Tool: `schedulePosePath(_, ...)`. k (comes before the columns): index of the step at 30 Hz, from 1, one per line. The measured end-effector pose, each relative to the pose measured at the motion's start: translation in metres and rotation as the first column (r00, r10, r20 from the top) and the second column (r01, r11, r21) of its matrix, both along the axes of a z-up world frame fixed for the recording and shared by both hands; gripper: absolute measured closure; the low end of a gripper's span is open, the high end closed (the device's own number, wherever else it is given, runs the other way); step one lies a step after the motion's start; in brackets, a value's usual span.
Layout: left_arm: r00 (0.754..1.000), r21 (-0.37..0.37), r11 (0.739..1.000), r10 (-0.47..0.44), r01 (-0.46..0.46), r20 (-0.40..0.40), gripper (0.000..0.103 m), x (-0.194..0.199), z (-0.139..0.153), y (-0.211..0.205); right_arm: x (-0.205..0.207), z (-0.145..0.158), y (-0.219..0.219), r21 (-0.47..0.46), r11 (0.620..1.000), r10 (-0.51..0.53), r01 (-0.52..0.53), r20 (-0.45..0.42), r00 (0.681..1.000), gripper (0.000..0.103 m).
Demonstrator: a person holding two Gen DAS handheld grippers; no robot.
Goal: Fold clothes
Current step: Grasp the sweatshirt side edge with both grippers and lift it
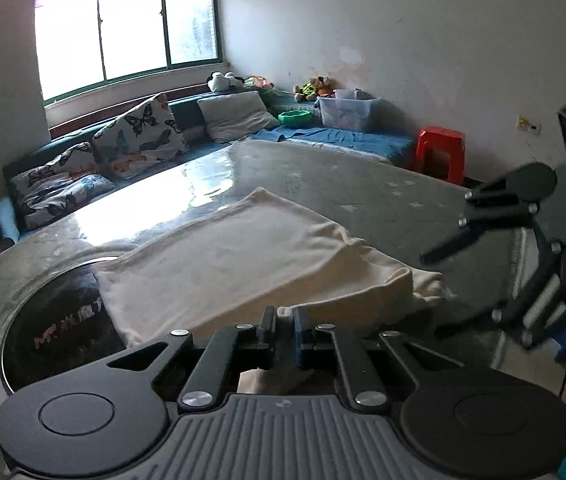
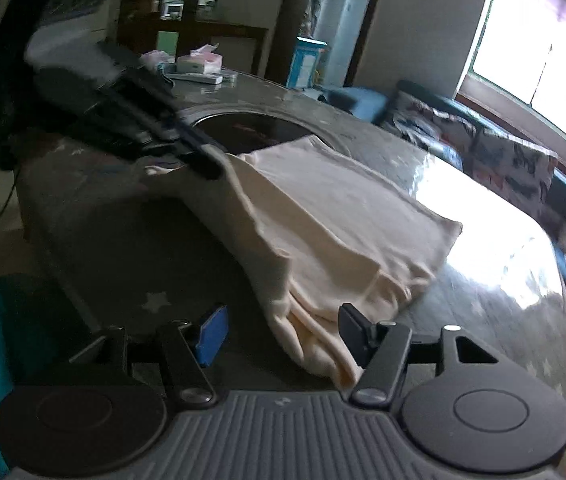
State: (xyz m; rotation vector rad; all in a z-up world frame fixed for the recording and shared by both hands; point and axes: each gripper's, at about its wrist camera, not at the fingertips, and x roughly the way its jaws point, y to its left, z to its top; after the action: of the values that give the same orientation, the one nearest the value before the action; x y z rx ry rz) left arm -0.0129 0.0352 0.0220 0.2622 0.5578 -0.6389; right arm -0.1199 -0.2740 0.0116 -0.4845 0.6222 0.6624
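Note:
A cream garment [image 1: 235, 260] lies partly folded on the glass table [image 1: 323, 176]. My left gripper [image 1: 284, 326] is shut on the garment's near edge and lifts it slightly. In the right wrist view the left gripper [image 2: 207, 160] shows at the upper left, pinching the cloth [image 2: 323, 220]. My right gripper [image 2: 283, 336] is open, its jaws on either side of the garment's bunched corner [image 2: 323, 356], without gripping it. It also shows in the left wrist view [image 1: 439, 256] at the right.
A dark round hotplate [image 1: 59, 320] is set in the table under the garment's left end. A sofa with butterfly cushions [image 1: 139, 136], a plastic bin [image 1: 347, 112] and a red stool [image 1: 441, 152] stand beyond. Boxes [image 2: 199, 66] sit at the table's far side.

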Motion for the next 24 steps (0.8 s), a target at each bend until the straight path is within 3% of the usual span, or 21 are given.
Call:
schedulePosePath(4,1.000,0.000,1.000,-0.006,0.006,-0.026,0.094,0.011,-0.003,-0.001,0.018,-0.010,0.012,0.013,1.000,0.008,-0.008,0.001,1.000,0.049)
schedulePosePath(6,0.999,0.003,1.000,-0.011,0.011,-0.037,0.093,0.012,-0.006,0.000,0.031,-0.015,0.015,0.021,1.000,0.002,-0.001,-0.034,0.999,0.069)
schedulePosePath(9,0.999,0.007,1.000,-0.019,0.019,-0.038,0.088,0.001,-0.009,0.007,0.047,-0.015,0.013,0.055,0.998,-0.003,0.008,-0.096,0.995,0.082)
schedulePosePath(10,0.999,0.016,1.000,-0.023,0.023,-0.030,0.084,-0.003,-0.011,0.009,0.050,-0.013,0.011,0.069,0.998,-0.004,0.011,-0.106,0.994,0.083)
schedulePosePath(12,0.999,0.034,0.999,-0.030,0.031,-0.016,0.058,-0.012,-0.014,0.014,0.055,-0.009,0.007,0.088,0.996,-0.010,0.020,-0.113,0.994,0.086)
schedulePosePath(13,0.999,0.045,0.998,-0.034,0.035,-0.008,0.055,-0.016,-0.016,0.016,0.057,-0.007,0.006,0.098,0.995,-0.014,0.025,-0.116,0.993,0.087)
schedulePosePath(22,0.999,0.199,0.980,-0.029,0.021,0.034,0.056,-0.027,-0.042,0.017,0.073,0.005,-0.006,0.177,0.981,-0.060,0.083,-0.132,0.989,0.089)
schedulePosePath(24,0.998,0.226,0.974,-0.031,0.017,0.059,0.068,-0.029,-0.046,0.015,0.073,0.008,-0.007,0.178,0.980,-0.063,0.085,-0.129,0.990,0.090)
